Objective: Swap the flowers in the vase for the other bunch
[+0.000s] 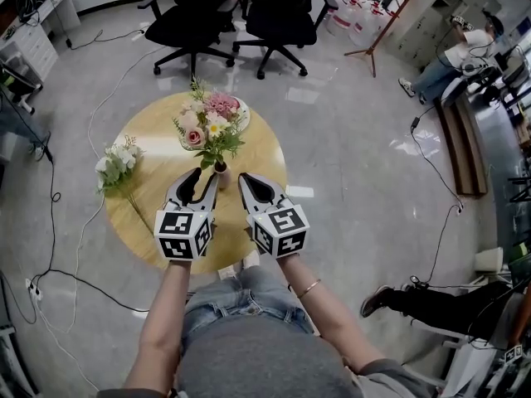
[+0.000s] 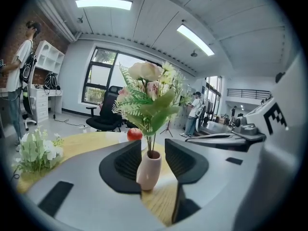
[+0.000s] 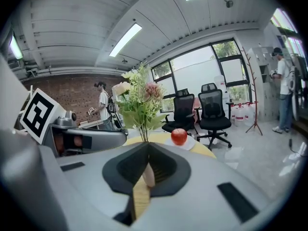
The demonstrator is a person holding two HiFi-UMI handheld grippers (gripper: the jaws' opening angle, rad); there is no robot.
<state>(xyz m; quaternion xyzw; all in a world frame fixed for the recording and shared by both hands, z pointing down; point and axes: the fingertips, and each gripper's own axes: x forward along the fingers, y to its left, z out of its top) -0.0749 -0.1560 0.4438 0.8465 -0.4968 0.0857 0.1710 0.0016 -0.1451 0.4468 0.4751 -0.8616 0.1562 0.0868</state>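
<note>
A small pink vase [image 1: 221,173] stands near the middle of the round wooden table [image 1: 265,160] with a pink and white bouquet [image 1: 207,127] in it. A second, white bunch [image 1: 116,161] lies at the table's left edge. My left gripper [image 1: 206,178] is open, and the vase [image 2: 148,171] stands between its jaws with a gap on the right side. My right gripper [image 1: 246,179] is just right of the vase, shut with nothing in it. In the right gripper view the vase [image 3: 148,175] shows through the slit below the gripper's [image 3: 146,148] closed tips.
A red apple [image 3: 179,136] rests on a white plate [image 1: 242,113] behind the bouquet. Two black office chairs [image 1: 192,19] stand beyond the table. Cables [image 1: 54,222] trail over the floor at left. A person's leg [image 1: 415,298] lies at lower right.
</note>
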